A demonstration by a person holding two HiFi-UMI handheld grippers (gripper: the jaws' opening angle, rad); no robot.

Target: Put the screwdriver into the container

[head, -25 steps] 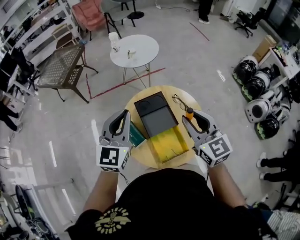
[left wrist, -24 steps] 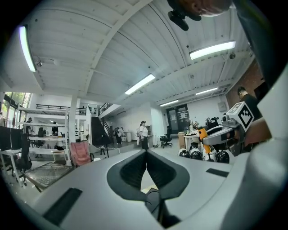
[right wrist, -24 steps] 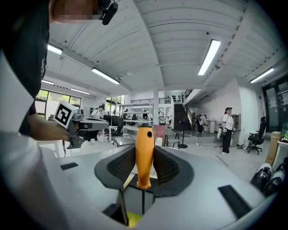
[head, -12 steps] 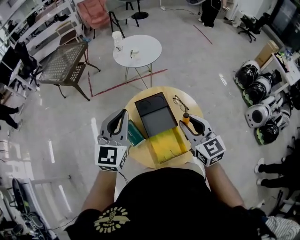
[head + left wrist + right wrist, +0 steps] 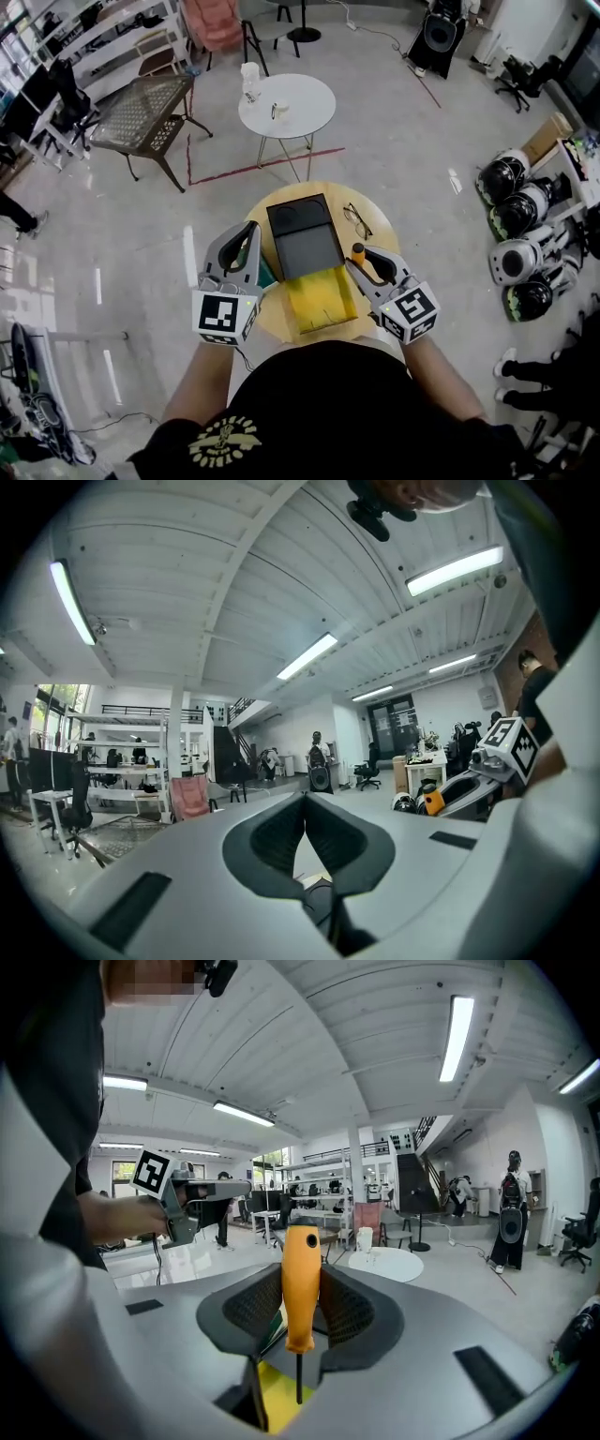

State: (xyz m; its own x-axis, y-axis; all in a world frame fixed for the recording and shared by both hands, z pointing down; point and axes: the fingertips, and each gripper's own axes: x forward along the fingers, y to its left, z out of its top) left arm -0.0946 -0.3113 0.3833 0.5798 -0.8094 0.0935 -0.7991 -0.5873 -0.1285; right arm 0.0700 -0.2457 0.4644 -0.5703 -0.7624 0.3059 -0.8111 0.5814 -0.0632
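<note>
My right gripper (image 5: 300, 1309) is shut on the orange-handled screwdriver (image 5: 300, 1283), which stands upright with its dark shaft pointing down. In the head view the right gripper (image 5: 360, 263) holds the screwdriver (image 5: 357, 251) at the right side of the yellow container (image 5: 319, 298) on the round wooden table (image 5: 361, 204). The yellow container (image 5: 277, 1391) shows just below the shaft in the right gripper view. My left gripper (image 5: 244, 239) hangs over the table's left edge, its jaws closed together with nothing between them (image 5: 305, 829).
A black box (image 5: 303, 234) lies on the table behind the yellow container, with a pair of glasses (image 5: 357, 220) to its right and a green object (image 5: 266, 273) by the left gripper. A white round table (image 5: 286, 105) stands farther back; helmets (image 5: 520, 206) lie on the floor at right.
The right gripper has carried the screwdriver leftward, from the table's right edge to the yellow container's right side. The left gripper has stayed put. The head camera has tilted slightly.
</note>
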